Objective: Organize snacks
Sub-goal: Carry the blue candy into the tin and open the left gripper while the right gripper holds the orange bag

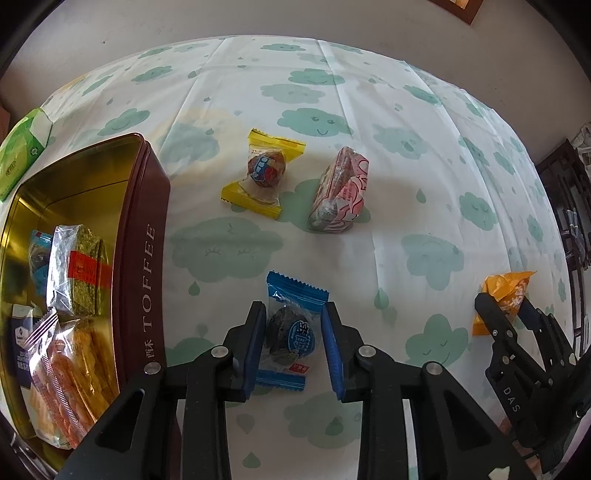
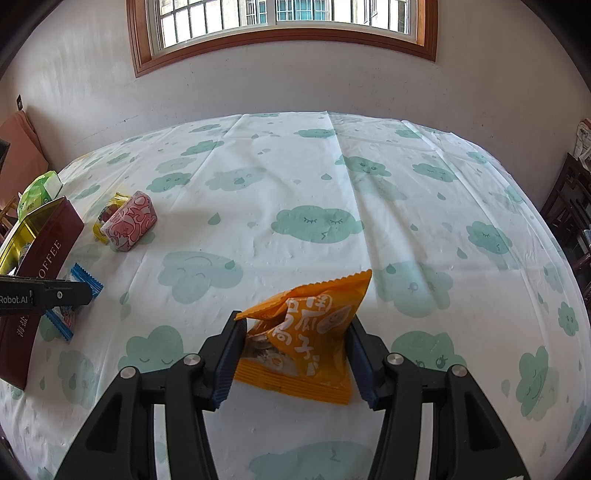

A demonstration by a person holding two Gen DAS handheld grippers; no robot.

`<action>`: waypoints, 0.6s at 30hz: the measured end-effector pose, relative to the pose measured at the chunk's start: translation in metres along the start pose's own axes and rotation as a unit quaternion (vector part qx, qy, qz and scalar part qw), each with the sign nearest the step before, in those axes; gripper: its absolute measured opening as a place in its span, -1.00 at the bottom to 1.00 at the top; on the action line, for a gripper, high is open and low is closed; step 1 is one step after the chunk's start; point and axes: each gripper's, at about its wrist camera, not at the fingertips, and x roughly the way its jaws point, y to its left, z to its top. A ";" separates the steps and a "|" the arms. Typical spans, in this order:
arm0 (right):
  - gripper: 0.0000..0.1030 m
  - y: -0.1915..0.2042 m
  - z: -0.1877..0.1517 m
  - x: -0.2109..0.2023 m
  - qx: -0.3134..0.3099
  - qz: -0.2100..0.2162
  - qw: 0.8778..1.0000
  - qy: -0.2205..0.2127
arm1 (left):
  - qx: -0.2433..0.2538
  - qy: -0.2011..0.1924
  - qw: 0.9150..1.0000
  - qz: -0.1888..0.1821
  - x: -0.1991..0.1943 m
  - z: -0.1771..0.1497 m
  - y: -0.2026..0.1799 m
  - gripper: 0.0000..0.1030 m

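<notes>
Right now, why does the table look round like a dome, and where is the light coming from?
Both wrist views are fisheye, so the tablecloth bulges and the corners go black. In the right wrist view daylight enters by the window above the table. In the left wrist view the gold inside of the tin glints, and the snacks throw only soft shadows.

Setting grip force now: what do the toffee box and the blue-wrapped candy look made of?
Toffee box: looks like metal tin, its gold inside mirror-shiny, outside painted maroon. Blue-wrapped candy: thin glossy plastic film, clear in the middle over a dark sweet, with crimped zigzag ends; probably crinkly and slippery.
</notes>
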 end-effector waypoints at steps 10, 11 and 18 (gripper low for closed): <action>0.07 0.000 0.000 0.000 0.000 -0.001 1.000 0.000 | 0.006 -0.010 1.000 -0.013 -0.012 -0.001 -0.001 -0.61; 0.07 0.000 0.000 0.000 0.000 -0.001 1.000 0.000 | 0.007 -0.012 1.000 -0.014 -0.014 -0.001 -0.001 -0.61; 0.07 0.001 0.000 0.000 -0.001 -0.001 1.000 0.000 | 0.015 -0.033 0.999 -0.020 -0.040 0.003 0.000 -0.61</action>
